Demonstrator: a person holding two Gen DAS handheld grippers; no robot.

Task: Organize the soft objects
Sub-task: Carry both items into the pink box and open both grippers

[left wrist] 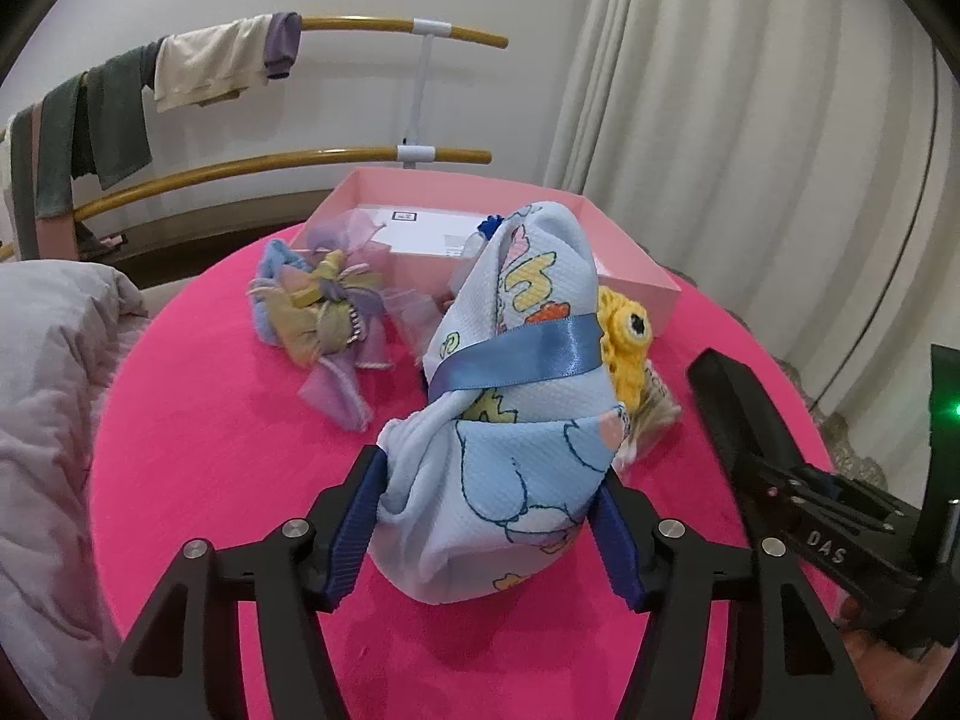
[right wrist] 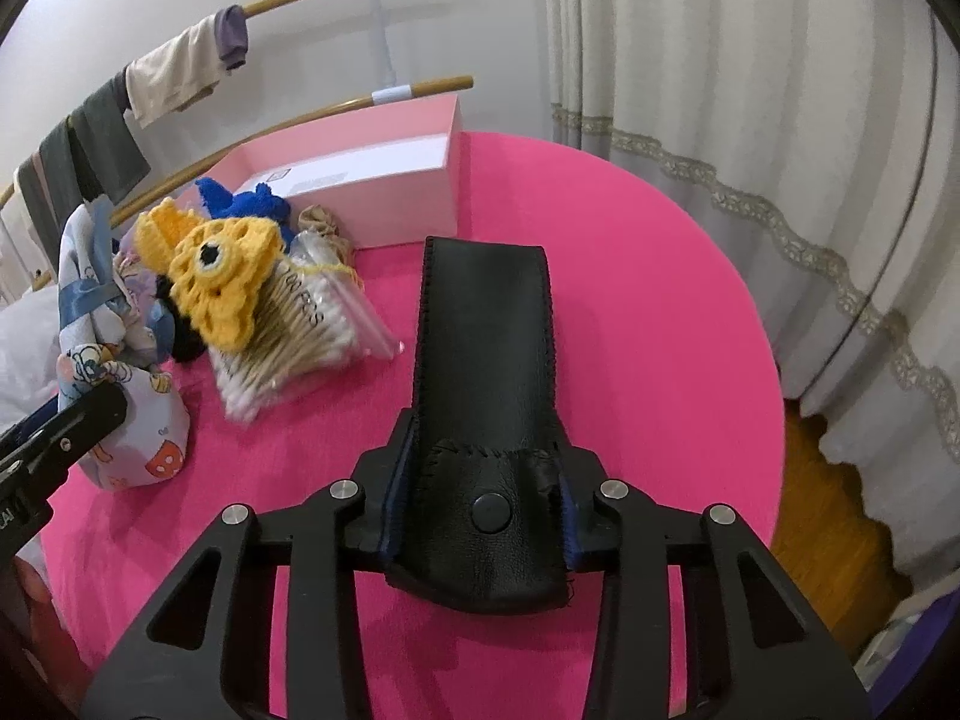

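A light-blue cartoon-print cloth bundle (left wrist: 516, 420) tied with a blue ribbon (left wrist: 528, 354) stands upright on the round pink table (left wrist: 210, 450). My left gripper (left wrist: 489, 480) is shut on its lower part, both blue pads pressing into the cloth. The same bundle (right wrist: 138, 420) shows at the left of the right wrist view. My right gripper (right wrist: 486, 438) is shut on a black leather pouch (right wrist: 486, 348) with a snap button, held just above the table. That pouch (left wrist: 738, 408) lies to the right of the bundle in the left wrist view.
An open pink box (left wrist: 636, 276) sits at the table's far side. Beside the bundle are a yellow crochet flower (right wrist: 222, 264), a blue crochet piece (right wrist: 246, 198), a bag of cotton swabs (right wrist: 300, 336) and a pastel bow cluster (left wrist: 324, 312). Curtains (right wrist: 750, 120) hang on the right, grey bedding (left wrist: 48, 390) lies left.
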